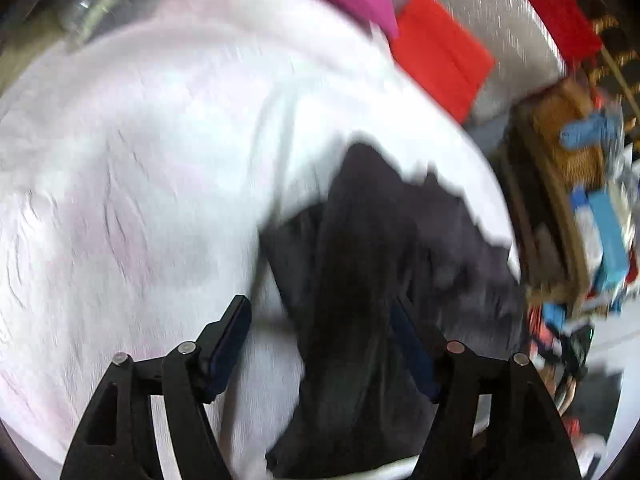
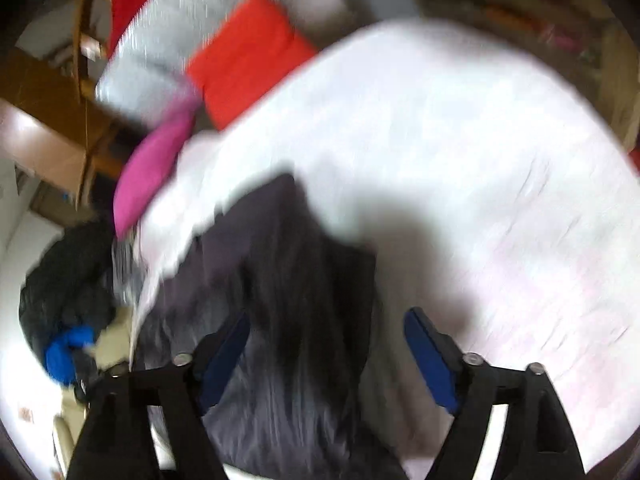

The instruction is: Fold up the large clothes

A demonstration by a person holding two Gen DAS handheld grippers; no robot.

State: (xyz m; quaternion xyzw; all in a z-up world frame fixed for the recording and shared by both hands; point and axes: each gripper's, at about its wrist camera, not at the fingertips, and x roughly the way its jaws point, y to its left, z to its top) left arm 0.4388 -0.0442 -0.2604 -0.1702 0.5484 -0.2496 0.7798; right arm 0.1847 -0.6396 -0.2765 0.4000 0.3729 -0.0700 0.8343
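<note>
A dark grey garment point(image 1: 384, 248) lies crumpled on a white bedsheet point(image 1: 140, 184), blurred in both views. My left gripper point(image 1: 320, 328) hovers over its near part with the jaws wide apart. The cloth runs between the blue-padded fingers point(image 1: 230, 336), and neither pad presses on it. In the right wrist view the same garment point(image 2: 288, 280) stretches from the lower middle towards the left edge of the sheet point(image 2: 460, 152). My right gripper point(image 2: 328, 348) stands open above it, its left finger over the cloth and its right finger point(image 2: 430, 354) over bare sheet.
A pink cushion point(image 2: 154, 168) and a red folded cloth point(image 2: 248, 60) lie on a grey blanket point(image 2: 168, 40) beyond the sheet. A heap of dark clothes with something blue point(image 2: 68, 300) sits left of the bed. A cluttered wooden shelf point(image 1: 572, 184) stands to the right.
</note>
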